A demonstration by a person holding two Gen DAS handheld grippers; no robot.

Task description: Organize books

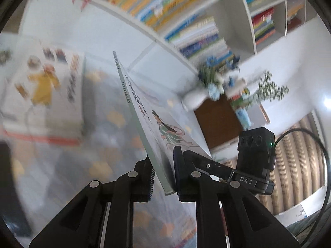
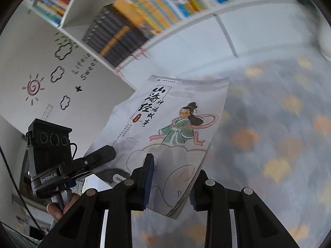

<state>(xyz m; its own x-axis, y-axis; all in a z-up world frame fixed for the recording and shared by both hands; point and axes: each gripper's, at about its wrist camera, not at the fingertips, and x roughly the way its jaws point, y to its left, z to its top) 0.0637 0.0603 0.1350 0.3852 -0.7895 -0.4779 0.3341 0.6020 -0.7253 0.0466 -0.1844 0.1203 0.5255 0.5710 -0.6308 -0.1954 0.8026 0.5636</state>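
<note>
Above the patterned cloth (image 2: 269, 136), both grippers were clamped on one thin storybook (image 2: 178, 136), the left gripper (image 1: 163, 177) and right gripper (image 2: 169, 188) each pinching its lower edge, apparently to carry it steadily toward the bookshelf (image 1: 227, 20) beyond.

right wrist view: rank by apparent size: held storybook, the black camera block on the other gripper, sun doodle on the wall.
1. storybook, clearly the largest; right gripper shut on its lower edge.
2. black camera block on the left gripper.
3. sun doodle.

The block sits much nearer the lens, so 2 versus 3 is apparent size only.
</note>
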